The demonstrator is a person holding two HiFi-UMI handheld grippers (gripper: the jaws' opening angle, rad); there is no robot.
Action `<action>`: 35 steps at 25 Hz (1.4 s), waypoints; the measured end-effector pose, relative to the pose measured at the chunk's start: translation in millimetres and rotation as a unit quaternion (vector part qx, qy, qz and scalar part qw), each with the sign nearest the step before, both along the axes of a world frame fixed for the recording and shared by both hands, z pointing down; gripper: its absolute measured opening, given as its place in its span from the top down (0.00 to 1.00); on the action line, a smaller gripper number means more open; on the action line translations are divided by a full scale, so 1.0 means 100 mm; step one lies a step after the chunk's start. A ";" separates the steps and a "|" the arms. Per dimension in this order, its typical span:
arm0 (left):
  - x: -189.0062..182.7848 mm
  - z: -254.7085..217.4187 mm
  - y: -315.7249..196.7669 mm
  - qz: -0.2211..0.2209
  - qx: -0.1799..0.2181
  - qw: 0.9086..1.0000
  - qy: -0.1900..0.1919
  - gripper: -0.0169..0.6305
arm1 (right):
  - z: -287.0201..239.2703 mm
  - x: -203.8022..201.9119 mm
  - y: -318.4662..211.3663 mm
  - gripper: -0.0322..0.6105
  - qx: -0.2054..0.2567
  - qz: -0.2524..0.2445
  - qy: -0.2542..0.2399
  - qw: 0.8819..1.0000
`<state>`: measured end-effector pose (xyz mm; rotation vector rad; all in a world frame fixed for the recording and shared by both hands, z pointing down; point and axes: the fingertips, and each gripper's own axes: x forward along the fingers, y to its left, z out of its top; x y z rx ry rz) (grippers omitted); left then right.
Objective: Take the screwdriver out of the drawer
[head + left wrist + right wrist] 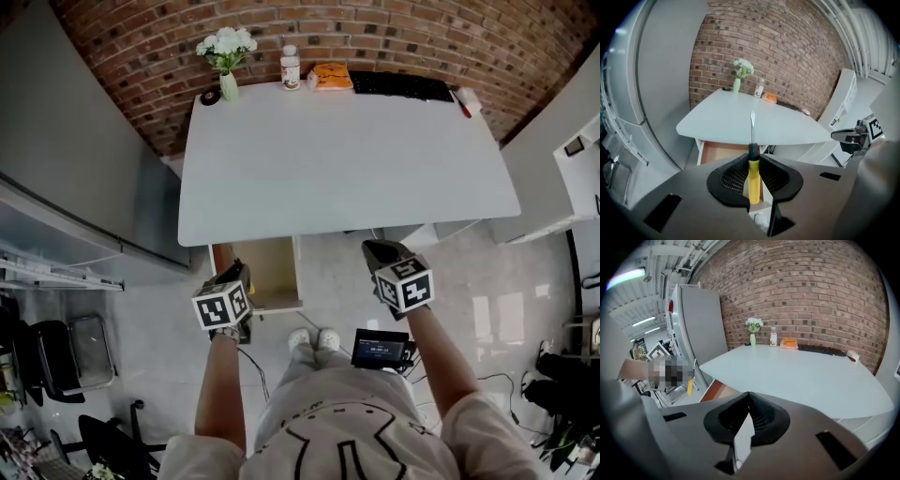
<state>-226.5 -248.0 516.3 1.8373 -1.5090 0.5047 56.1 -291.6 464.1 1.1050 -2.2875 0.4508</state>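
Note:
A screwdriver point(753, 178) with a yellow handle, black collar and bare metal shaft stands upright between the jaws of my left gripper point(753, 161), which is shut on its handle. In the head view that left gripper point(232, 277) hangs in front of the open wooden drawer point(269, 270) under the white table point(347, 169). The drawer point(721, 153) lies below and behind the shaft. My right gripper point(749, 395) is shut with nothing in it, its tips meeting. It hovers at the table's front edge point(384, 253). The yellow handle point(689, 388) also shows at the left of the right gripper view.
Along the table's far edge stand a vase of white flowers point(226, 56), a bottle point(291, 67), an orange packet point(331, 76) and a black keyboard point(401, 85). A tall grey cabinet point(75, 159) flanks the table on the left, white shelving point(572, 169) on the right.

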 end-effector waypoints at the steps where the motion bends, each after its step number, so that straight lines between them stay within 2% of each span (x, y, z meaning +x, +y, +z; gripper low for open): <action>1: 0.00 -0.08 -0.01 0.001 0.010 1.000 -0.002 0.85 | -0.07 0.01 -0.01 0.92 0.007 0.005 -0.005 1.000; 11: -0.02 -0.77 0.00 0.009 0.095 0.995 -0.024 0.85 | -0.77 0.02 0.03 0.92 0.094 0.031 -0.033 0.995; 19: -0.06 -1.24 0.19 -0.006 0.163 0.987 -0.005 0.85 | -1.37 0.00 0.16 0.92 0.178 0.052 -0.062 0.981; 22: -0.05 -1.45 0.19 0.002 0.197 0.980 -0.018 0.85 | -1.58 -0.04 0.25 0.92 0.213 0.044 -0.078 0.973; 25: -0.06 -1.72 0.18 0.004 0.243 0.969 -0.041 0.85 | -1.77 -0.10 0.31 0.92 0.248 0.030 -0.073 0.965; 29: -0.02 -2.06 0.19 0.001 0.313 0.947 -0.070 0.85 | -1.94 -0.15 0.38 0.92 0.287 0.016 -0.052 0.956; 35: -0.01 -2.42 0.25 -0.013 0.392 0.916 -0.080 0.85 | -2.06 -0.13 0.45 0.92 0.312 0.028 -0.065 0.947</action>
